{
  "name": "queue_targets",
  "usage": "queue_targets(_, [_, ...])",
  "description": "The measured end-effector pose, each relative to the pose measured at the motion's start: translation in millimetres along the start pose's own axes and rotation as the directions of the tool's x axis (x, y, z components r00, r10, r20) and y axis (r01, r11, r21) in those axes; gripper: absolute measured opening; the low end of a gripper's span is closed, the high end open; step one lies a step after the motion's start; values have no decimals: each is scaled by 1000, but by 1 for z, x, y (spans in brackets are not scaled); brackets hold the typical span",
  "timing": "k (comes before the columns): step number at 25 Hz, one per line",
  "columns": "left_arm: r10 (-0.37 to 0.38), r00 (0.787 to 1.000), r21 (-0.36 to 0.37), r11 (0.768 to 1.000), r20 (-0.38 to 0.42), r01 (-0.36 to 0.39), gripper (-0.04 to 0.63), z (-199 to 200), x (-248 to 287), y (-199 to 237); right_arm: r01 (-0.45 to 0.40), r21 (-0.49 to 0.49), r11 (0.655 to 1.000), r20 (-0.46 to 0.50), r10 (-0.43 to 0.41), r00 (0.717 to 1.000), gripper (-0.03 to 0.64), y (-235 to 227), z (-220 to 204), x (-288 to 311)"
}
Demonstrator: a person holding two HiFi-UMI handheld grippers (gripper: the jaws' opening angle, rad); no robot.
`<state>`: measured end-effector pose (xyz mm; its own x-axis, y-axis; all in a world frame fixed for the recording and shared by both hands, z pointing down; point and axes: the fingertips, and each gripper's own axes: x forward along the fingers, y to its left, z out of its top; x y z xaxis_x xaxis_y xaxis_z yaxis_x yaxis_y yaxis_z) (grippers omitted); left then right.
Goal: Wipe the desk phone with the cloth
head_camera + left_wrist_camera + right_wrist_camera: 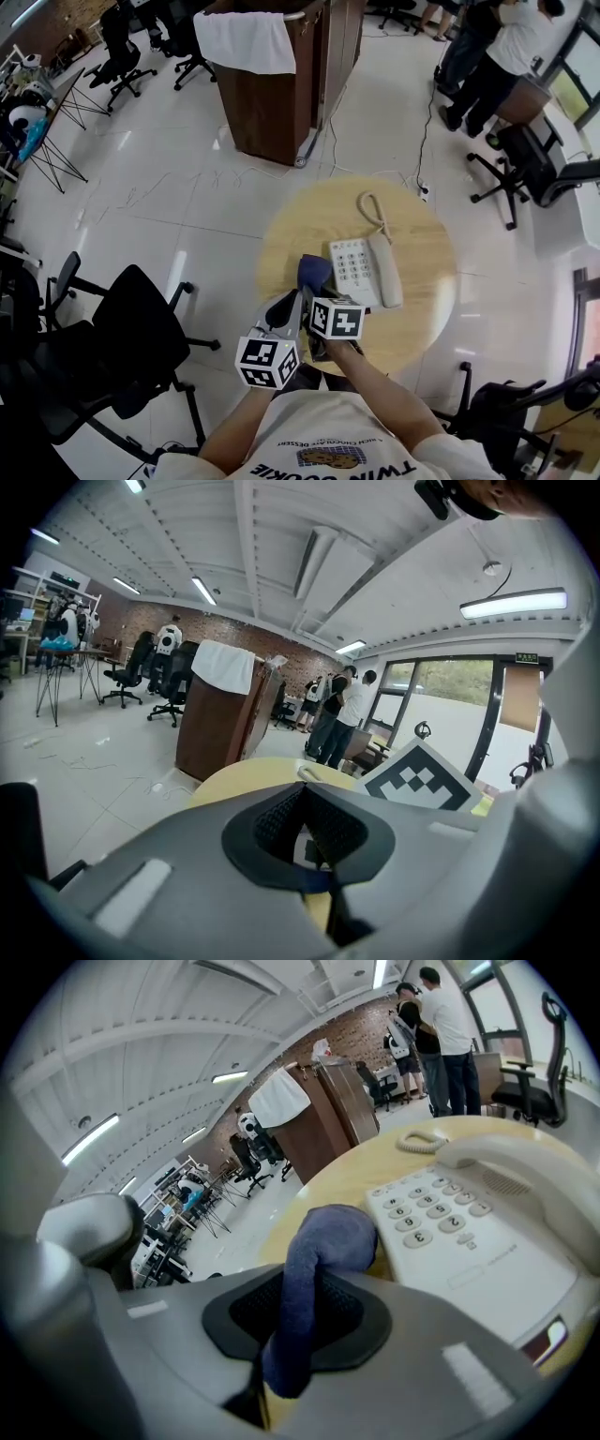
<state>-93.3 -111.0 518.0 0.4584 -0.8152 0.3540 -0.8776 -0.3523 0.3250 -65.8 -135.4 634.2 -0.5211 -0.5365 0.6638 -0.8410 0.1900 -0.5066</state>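
Observation:
A white desk phone (366, 269) lies on the round wooden table (422, 309), its handset on the right and its cord coiled behind. In the right gripper view the phone (459, 1232) fills the right side, keypad up. A blue cloth (314, 272) bunches just left of the phone. My right gripper (314, 289) is shut on the cloth (314, 1269), which hangs between its jaws. My left gripper (286, 307) is close beside it on the left, over the table's near edge. Its jaws (305, 803) are shut, with nothing plainly between them.
A brown lectern (272, 103) draped with a white cloth stands beyond the table. A black office chair (141, 328) is at the near left, and another chair (525, 159) is at the right. People (487, 56) stand at the far right. A cable (422, 131) runs across the floor.

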Motion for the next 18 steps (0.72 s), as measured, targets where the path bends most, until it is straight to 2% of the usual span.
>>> queue_targets(8, [-14, 1000, -1, 1000, -24, 14, -6, -5, 4, -3, -25, -65, 998, -33, 23, 999, 67, 9, -31, -21])
queue_targets(14, [-58, 998, 14, 998, -36, 58, -6, -6, 10, -15, -74, -216, 974, -47, 65, 997, 67, 10, -52, -42])
queue_targets(18, [-88, 994, 15, 996, -58, 89, -7, -16, 16, -24, -70, -285, 956, -57, 56, 997, 67, -1, -69, -55])
